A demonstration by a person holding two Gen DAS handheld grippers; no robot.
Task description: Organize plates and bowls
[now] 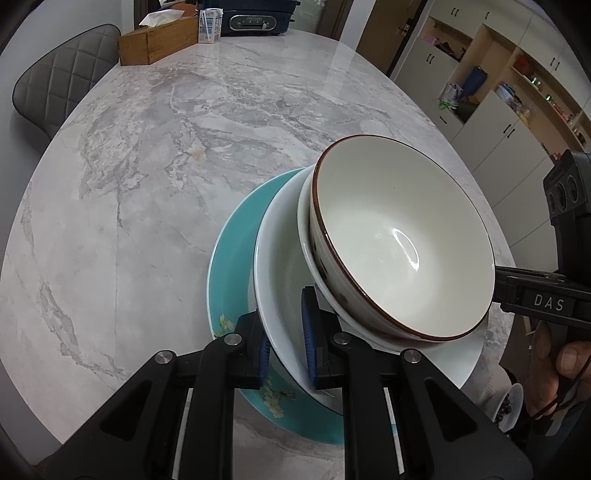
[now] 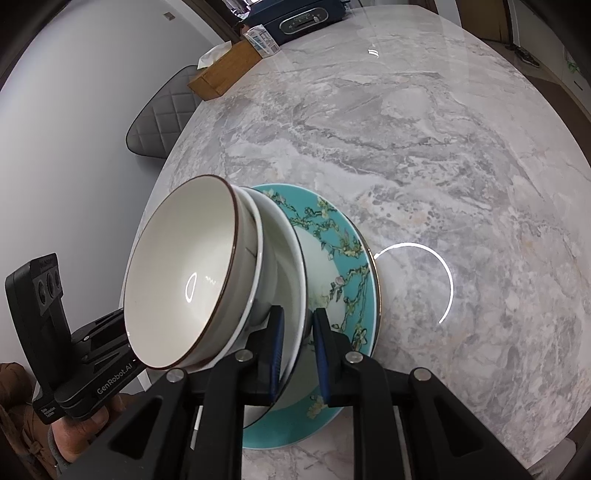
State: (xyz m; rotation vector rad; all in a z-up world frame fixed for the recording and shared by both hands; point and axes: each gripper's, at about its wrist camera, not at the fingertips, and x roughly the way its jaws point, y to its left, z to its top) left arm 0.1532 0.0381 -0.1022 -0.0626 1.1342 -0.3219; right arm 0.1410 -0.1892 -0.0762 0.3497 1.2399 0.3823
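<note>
The big grey marble surface (image 1: pixel 147 184) holds a stack near its edge: a teal flowered plate (image 2: pixel 343 258) at the bottom, a white plate (image 1: pixel 280 266) on it, then a white bowl with a brown rim (image 1: pixel 399 236) on top. At the far end sit a dark cooker (image 1: pixel 255 18), a wooden tissue box (image 1: pixel 155 40) and a small carton (image 1: pixel 209 26). A grey chair (image 1: pixel 62 81) stands beside. The left gripper (image 1: pixel 286 343), with its fingers nearly closed, pinches the white plate's rim. The right gripper (image 2: pixel 297 347) pinches the same plate's rim from the other side, and its side reads "DAS". The left one reads "GenRobot.AI".
</note>
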